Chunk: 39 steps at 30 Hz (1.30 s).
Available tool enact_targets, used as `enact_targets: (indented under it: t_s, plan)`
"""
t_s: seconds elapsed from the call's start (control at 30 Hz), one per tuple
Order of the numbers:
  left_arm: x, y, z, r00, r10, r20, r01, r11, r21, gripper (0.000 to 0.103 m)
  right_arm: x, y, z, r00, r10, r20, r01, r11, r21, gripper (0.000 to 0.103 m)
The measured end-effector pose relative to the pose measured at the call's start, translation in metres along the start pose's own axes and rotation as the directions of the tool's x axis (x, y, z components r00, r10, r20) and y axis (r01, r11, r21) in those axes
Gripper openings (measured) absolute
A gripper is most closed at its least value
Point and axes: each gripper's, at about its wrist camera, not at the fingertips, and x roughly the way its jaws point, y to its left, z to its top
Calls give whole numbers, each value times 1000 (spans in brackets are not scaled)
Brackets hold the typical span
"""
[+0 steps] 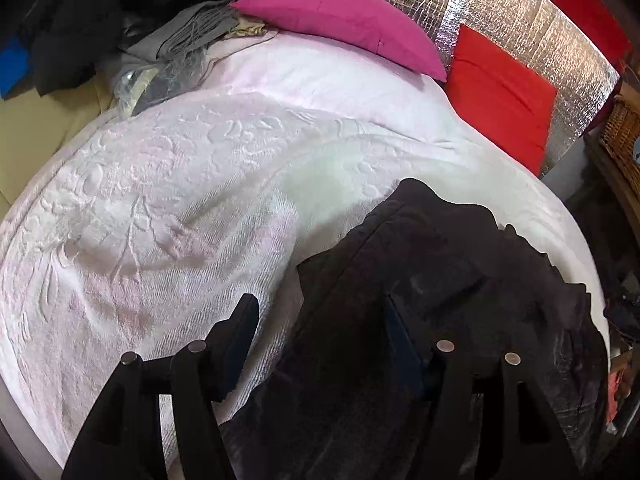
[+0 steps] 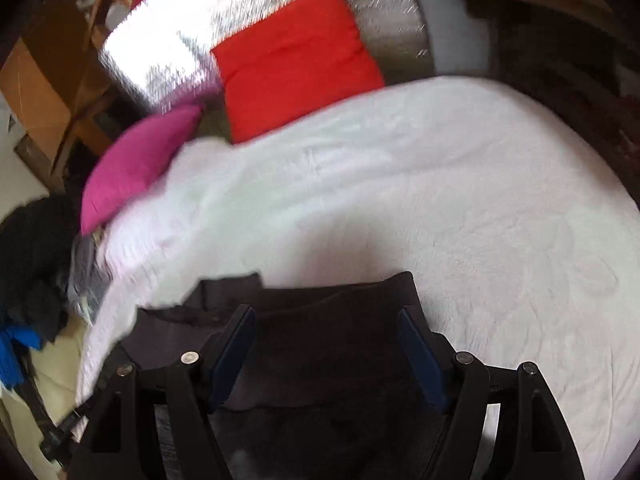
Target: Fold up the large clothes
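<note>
Left wrist view shows the left gripper (image 1: 320, 328) spread wide, its fingers apart with nothing pinched; the dark garment (image 1: 440, 300) lies under and beyond its right finger, while its left finger hangs over the bare white bedspread (image 1: 160, 200). From this tool the garment stretches away forward and to the right, its long axis slanting up toward the red cushion (image 1: 496, 96).

Right wrist view is smeared, but the right gripper (image 2: 328, 344) also stands spread, empty, with the garment (image 2: 320, 340) straight ahead and below, filling the gap between its fingers without, as far as I can tell, touching the pads. Its far edge runs crosswise just past the fingertips.

I judge the right gripper better centred over the cloth, so the next pinch falls more naturally to it, at that far edge; the left would need to shift rightward first.
</note>
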Motion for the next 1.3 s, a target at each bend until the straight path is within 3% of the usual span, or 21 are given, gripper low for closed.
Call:
enact_targets:
  t_s: [0.17,0.2,0.23,0.33,0.43,0.53,0.73,0.83,0.97,1.0,1.07,1.13,1.3]
  plan:
    - [5,-8,2,1000,6,-3,-6,1000,17,65,41,1,2,995,-26,-93,20,998,-66,75]
    - [7,-9,2,1000,9,-6,-9,1000,22,65,47,1,0,993,-21,-118,12,997,-72,66]
    - [7,-9,2,1000,11,-9,-11,1000,24,65,51,-1,-5,990,-19,-141,8,997,-80,44]
    - [10,-8,3,1000,16,-16,-16,1000,13,65,51,8,-15,984,-117,-137,91,979,-184,9]
    - [10,-5,4,1000,8,-20,-9,1000,-11,65,23,13,-13,992,-124,-26,118,978,-174,9]
    - [8,-5,5,1000,12,-8,-12,1000,-17,65,-10,6,-7,987,-122,104,131,987,-88,9]
    - [9,-4,5,1000,12,-17,-12,1000,-28,65,29,-22,-21,978,-208,-8,208,978,-1,9]
    - [10,-3,5,999,10,-31,-10,1000,-18,65,26,-31,-27,984,-179,0,179,983,51,9]
    - [8,2,5,999,-8,-40,6,1000,-28,65,-6,-33,-26,998,-46,31,42,991,127,11]
    - [6,3,5,999,-13,-38,12,999,-31,65,-16,-33,-27,999,-35,35,30,990,140,14]
    - [1,5,5,999,-18,-29,17,999,-31,65,-31,-29,-33,999,-17,35,12,990,138,29]
    - [-4,7,4,999,-26,-20,26,999,-25,65,-49,-28,-43,1000,-2,30,-2,994,113,88]
    - [-21,6,-1,999,-44,17,43,999,27,66,-99,-24,-87,992,11,127,-18,999,50,90]
